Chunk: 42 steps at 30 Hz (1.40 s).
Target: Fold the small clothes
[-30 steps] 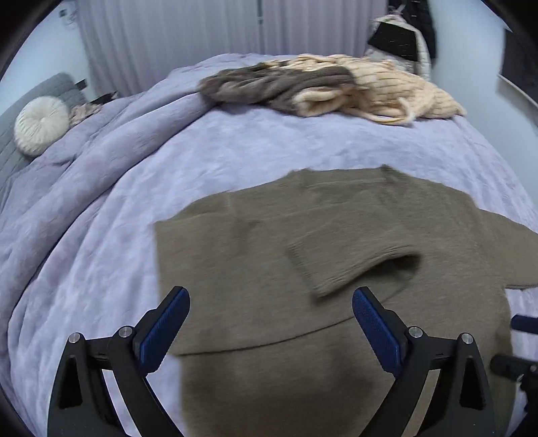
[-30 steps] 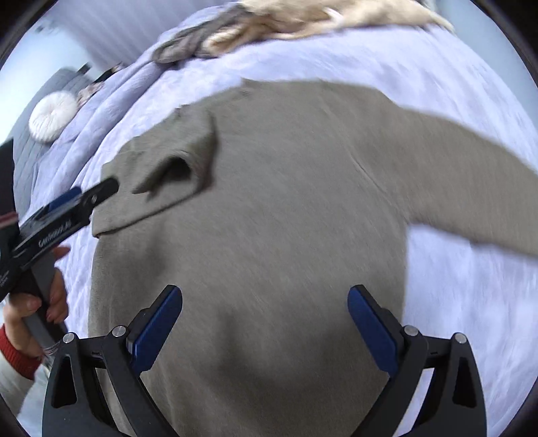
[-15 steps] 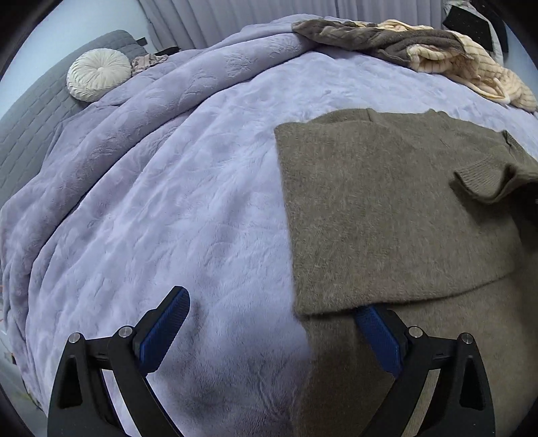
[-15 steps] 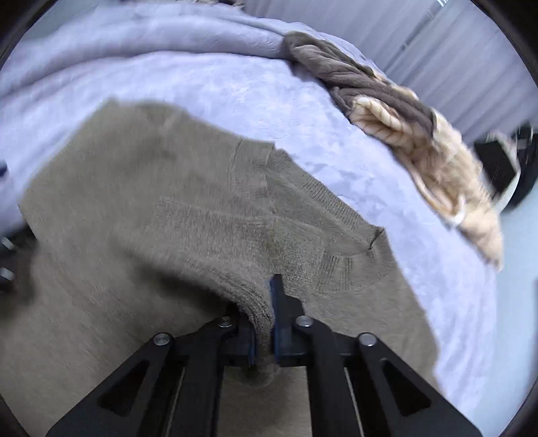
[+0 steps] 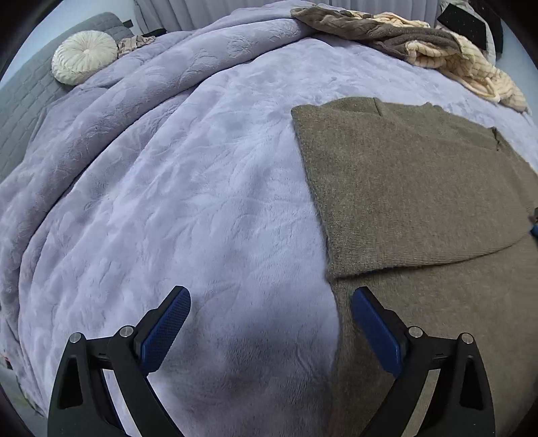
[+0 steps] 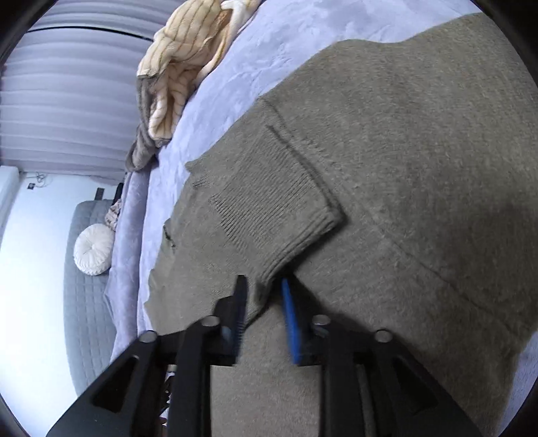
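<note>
One olive sweater [image 5: 420,188], one round cushion [image 5: 84,57], one clothes heap [image 5: 420,43], one lavender blanket [image 5: 168,168], two grippers: left gripper [image 5: 270,327], right gripper [image 6: 264,316].

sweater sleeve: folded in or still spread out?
Folded in. The ribbed cuff lies across the olive sweater body, its edge between the slightly parted fingers of the right gripper.

The sweater [image 5: 413,188] is plain olive-brown knit, ribbed at the sleeve cuff [image 6: 269,215]. Beneath it, the bedspread [image 5: 168,188] is pale lilac with a faint embossed, possibly leafy, pattern. A cream, thin-striped garment [image 5: 464,64] overlaps a taupe one [image 5: 363,27]. The round pillow [image 5: 84,57] is off-white.
</note>
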{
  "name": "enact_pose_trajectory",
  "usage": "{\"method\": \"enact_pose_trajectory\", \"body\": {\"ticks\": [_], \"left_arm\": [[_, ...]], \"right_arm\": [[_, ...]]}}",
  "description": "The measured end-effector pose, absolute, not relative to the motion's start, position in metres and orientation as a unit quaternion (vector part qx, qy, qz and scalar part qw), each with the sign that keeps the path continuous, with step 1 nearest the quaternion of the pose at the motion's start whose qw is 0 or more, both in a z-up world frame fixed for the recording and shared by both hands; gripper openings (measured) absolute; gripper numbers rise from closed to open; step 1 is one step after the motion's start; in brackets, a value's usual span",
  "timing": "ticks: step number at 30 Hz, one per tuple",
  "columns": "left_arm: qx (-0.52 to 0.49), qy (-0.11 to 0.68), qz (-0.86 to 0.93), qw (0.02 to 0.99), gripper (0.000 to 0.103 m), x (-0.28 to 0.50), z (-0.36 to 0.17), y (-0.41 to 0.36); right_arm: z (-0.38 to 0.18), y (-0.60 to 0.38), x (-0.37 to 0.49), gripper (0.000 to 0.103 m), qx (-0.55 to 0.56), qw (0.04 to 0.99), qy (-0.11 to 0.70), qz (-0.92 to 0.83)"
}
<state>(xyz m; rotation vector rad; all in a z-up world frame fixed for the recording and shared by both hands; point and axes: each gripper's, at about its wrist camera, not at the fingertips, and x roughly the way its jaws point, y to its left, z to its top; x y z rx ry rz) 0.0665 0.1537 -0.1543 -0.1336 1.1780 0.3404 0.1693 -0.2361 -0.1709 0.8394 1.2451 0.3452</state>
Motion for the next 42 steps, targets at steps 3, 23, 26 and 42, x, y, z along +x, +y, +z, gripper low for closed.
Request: {"method": "enact_pose_trajectory", "body": {"ticks": [3, 23, 26, 42], "left_arm": [[-0.121, 0.542, 0.132, 0.821, 0.097, 0.084, -0.142, 0.170], [-0.233, 0.553, 0.034, 0.799, 0.017, 0.170, -0.177, 0.208], [-0.223, 0.545, 0.070, 0.805, 0.018, 0.157, -0.165, 0.217], [-0.137, 0.539, 0.173, 0.813, 0.090, 0.041, -0.132, 0.225]], "right_arm": [[-0.168, -0.231, 0.172, 0.048, 0.371, 0.716, 0.566, 0.171], [-0.179, -0.239, 0.175, 0.007, 0.377, 0.713, 0.578, 0.123], [-0.180, -0.245, 0.170, 0.015, 0.397, 0.707, 0.573, 0.119], [-0.192, 0.023, 0.126, 0.046, 0.378, 0.596, 0.631, 0.323]]}}
